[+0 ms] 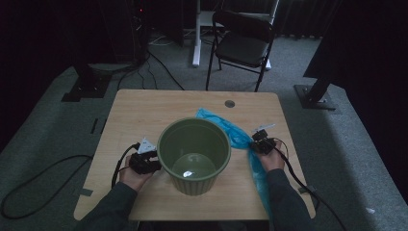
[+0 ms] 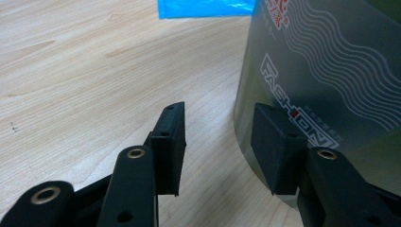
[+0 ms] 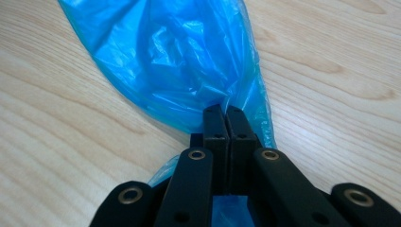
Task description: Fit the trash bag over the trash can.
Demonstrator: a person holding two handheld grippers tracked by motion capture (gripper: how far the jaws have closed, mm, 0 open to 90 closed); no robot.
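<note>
An olive-green plastic bin (image 1: 195, 185) stands upright in the middle of the wooden table (image 1: 139, 115). My left gripper (image 1: 153, 163) sits low against the bin's left side. In the left gripper view its jaws (image 2: 218, 113) stand apart with bare table between them, and the right jaw lies alongside the printed bin wall (image 2: 331, 71). A blue plastic bag (image 1: 238, 134) lies to the right of the bin and runs toward the front edge. My right gripper (image 1: 257, 144) is shut on a bunched fold of the bag (image 3: 175, 61), jaws (image 3: 226, 111) pressed together.
A black folding chair (image 1: 243, 43) stands beyond the table's far edge. Cables (image 1: 29, 187) trail over the grey carpet at the left. A round grommet (image 1: 229, 103) sits near the table's far edge. The person's sleeves enter from the bottom.
</note>
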